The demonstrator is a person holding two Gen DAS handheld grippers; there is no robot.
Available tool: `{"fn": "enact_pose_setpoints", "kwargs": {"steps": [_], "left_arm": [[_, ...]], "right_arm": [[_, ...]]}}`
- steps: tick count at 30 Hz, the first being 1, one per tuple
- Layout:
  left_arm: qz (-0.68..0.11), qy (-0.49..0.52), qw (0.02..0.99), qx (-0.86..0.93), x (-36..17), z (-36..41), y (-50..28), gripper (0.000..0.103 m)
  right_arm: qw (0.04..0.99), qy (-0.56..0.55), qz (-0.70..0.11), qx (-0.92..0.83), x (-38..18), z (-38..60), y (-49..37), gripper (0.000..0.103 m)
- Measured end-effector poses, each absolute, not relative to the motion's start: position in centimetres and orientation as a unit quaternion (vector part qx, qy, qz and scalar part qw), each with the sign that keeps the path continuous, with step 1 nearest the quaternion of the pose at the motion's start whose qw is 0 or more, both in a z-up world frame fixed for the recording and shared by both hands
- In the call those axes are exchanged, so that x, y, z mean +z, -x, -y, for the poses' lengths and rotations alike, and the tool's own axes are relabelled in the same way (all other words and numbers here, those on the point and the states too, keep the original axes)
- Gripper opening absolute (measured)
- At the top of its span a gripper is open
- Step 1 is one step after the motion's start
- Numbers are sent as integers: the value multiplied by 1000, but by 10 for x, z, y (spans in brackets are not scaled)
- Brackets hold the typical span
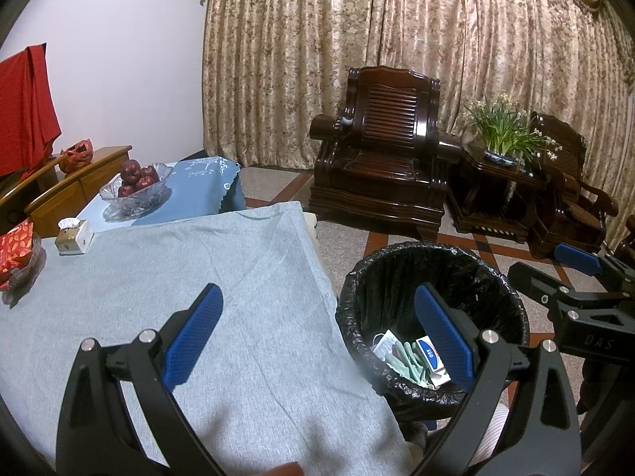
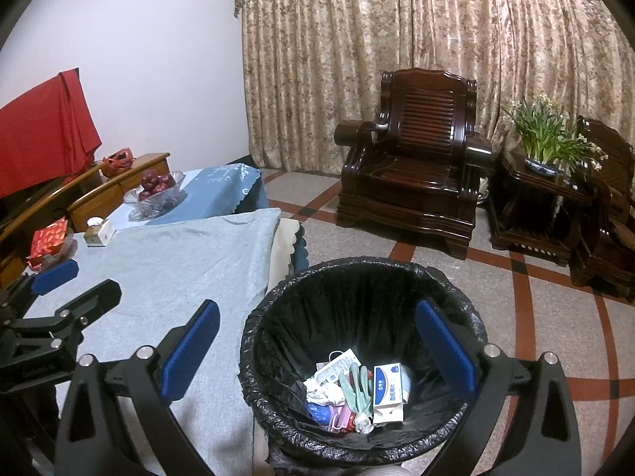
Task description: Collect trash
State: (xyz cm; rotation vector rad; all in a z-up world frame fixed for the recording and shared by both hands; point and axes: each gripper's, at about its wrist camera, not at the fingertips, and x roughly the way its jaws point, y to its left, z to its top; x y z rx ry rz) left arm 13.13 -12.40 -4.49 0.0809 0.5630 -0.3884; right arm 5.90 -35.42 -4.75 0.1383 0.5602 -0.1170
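A: Right claw (image 2: pixel 317 351) is spread wide with nothing between its blue pads, hanging over the round bin lined with a black plastic bag (image 2: pixel 456 289), lower centre of the right wrist view.

B: And the trash lies at the bottom of that bin: a white and blue cardboard box (image 2: pixel 391 390), a pale green rubber glove (image 2: pixel 357 386), crumpled white paper (image 2: pixel 323 392), all heaped together.

A: Left claw (image 1: pixel 317 335) is parted just as wide and empty, straddling the edge where the desk under a light grey cloth (image 1: pixel 222 277) meets the bin, lower centre of the left wrist view.

B: Around them: a small white tissue box (image 1: pixel 73 236) at left, a clear glass bowl of dark red apples (image 1: pixel 137 188) above it on a blue cloth.

A: A dark carved wooden armchair (image 1: pixel 381 158) stands at centre before the patterned beige curtain (image 1: pixel 397 39), well apart from the bin. A potted green plant with white flowers (image 1: pixel 506 131) sits to its right.
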Motion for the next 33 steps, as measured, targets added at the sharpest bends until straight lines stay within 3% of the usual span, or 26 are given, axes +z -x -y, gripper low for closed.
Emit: {"fn": "enact_pose_setpoints", "kwargs": {"steps": [33], "left_arm": [[-277, -40, 941, -190, -45, 125, -131, 95]], "right_arm": [[957, -69, -277, -58, -47, 356, -59, 97]]}}
